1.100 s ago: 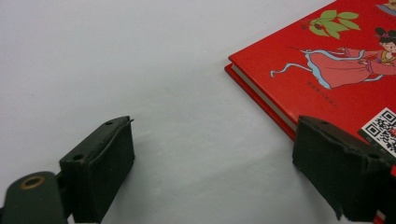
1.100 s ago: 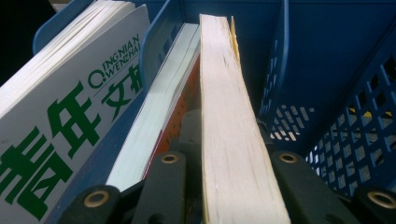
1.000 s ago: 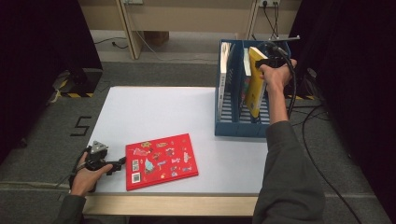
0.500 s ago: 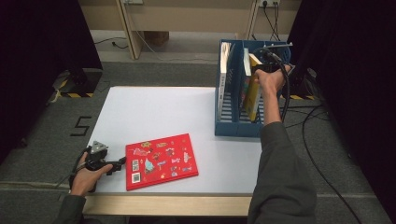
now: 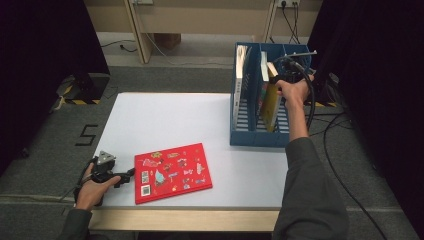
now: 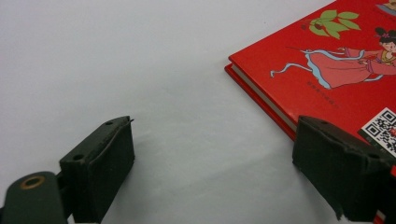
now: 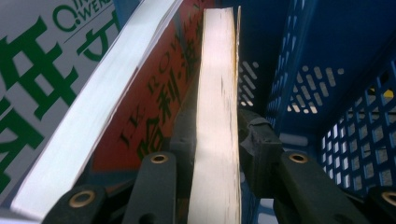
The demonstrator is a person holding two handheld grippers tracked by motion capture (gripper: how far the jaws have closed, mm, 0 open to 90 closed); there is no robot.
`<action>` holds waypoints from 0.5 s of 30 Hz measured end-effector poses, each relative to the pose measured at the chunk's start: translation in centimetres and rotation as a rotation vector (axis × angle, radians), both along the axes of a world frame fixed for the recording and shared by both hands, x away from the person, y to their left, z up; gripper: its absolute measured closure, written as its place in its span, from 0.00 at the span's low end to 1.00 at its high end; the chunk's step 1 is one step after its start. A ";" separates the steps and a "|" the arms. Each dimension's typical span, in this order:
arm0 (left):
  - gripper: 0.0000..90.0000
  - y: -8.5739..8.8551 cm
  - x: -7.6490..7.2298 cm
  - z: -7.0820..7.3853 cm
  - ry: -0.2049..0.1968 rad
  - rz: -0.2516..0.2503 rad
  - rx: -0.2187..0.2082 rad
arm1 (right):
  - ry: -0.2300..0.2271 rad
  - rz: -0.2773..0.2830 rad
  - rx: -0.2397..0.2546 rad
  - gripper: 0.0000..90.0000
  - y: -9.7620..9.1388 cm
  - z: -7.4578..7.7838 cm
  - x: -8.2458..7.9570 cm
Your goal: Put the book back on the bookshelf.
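- Two tools at work — the right tool (image 5: 278,82) is down in the blue file rack (image 5: 250,137) at the table's far right edge, the yellow book (image 5: 270,102) standing on edge in a middle slot.
- Compared with a second ago, that book sits lower in the rack, leaning on the neighbouring books (image 7: 93,107).
- Right tool's jaws have just been opening; the page block (image 7: 215,116) is between them, barely gripped — a release, I judge.
- Left tool (image 5: 122,177) rests spread at the near left edge, one jaw just beside the red book (image 5: 172,172), untouched and probably next.
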State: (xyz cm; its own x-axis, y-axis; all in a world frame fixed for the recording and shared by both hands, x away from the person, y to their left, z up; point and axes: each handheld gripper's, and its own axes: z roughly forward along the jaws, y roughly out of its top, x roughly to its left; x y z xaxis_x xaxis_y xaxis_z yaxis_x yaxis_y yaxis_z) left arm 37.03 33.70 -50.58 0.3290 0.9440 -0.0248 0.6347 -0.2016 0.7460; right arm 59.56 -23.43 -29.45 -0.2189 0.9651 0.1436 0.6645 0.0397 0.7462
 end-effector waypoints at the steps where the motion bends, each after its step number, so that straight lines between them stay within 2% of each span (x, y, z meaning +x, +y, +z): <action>1: 0.13 0.0 0.0 0.0 0.001 -0.001 0.000 | 0.000 0.004 0.011 0.76 -0.1 0.0 -0.2; 7: 0.13 0.0 0.0 0.0 0.002 -0.001 0.001 | 0.006 0.037 0.040 0.69 -0.3 0.2 -1.1; 10: 0.13 0.0 0.0 0.0 0.003 -0.001 0.001 | -0.006 0.062 0.047 0.67 -0.4 0.3 -1.6; 12: 0.13 0.0 0.0 0.0 0.003 -0.001 0.001 | -0.011 0.067 0.035 0.63 -0.4 0.3 -2.0; 15: 0.13 0.0 0.0 0.0 0.003 -0.001 0.001 | -0.023 0.089 0.052 0.61 -0.6 0.4 -2.7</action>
